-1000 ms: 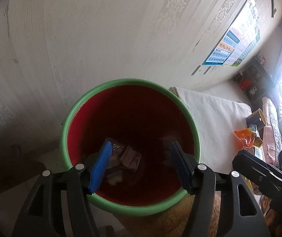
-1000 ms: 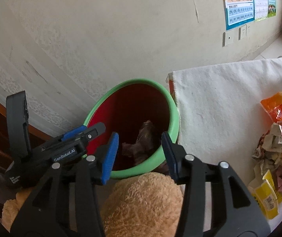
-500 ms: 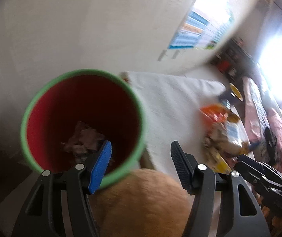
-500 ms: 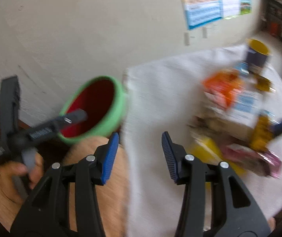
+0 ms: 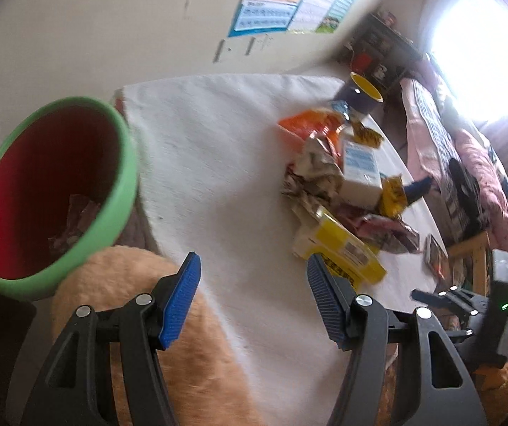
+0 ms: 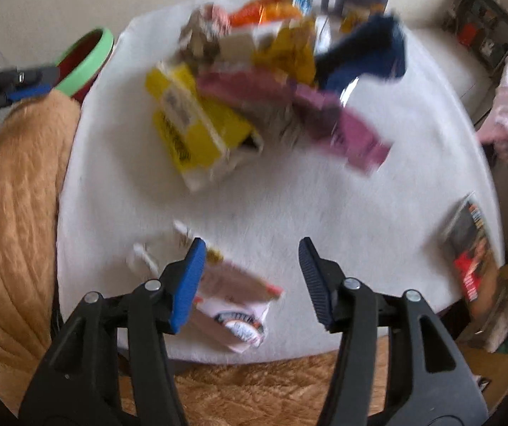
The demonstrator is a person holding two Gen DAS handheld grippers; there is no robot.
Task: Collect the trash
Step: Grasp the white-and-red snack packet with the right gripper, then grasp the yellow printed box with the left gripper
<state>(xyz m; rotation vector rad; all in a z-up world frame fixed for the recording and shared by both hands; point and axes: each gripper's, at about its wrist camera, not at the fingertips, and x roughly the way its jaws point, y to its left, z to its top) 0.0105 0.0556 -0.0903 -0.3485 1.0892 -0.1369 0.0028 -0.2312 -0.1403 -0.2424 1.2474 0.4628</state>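
Over the white-clothed tabletop [image 6: 289, 206] the right claw [image 6: 250, 280] hung spread, jaws just widened, nothing pinched; a pink-white wrapper [image 6: 232, 305] lay below its left pad. Left claw [image 5: 254, 301] also spread, empty. Trash pile [image 6: 254, 81] sat mid-tabletop: yellow box [image 6: 197, 124], orange bag [image 5: 307, 124], white carton [image 5: 360, 170]. Green-rimmed red bin [image 5: 41, 191] beside the tabletop edge held crumpled brown wrappers [image 5: 73, 223].

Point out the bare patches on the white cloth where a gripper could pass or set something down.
Bare cloth lies between the green-rimmed bin and the trash pile, and between the pile and the flat wrapper near the front edge. The far middle is crowded, around the yellow box.
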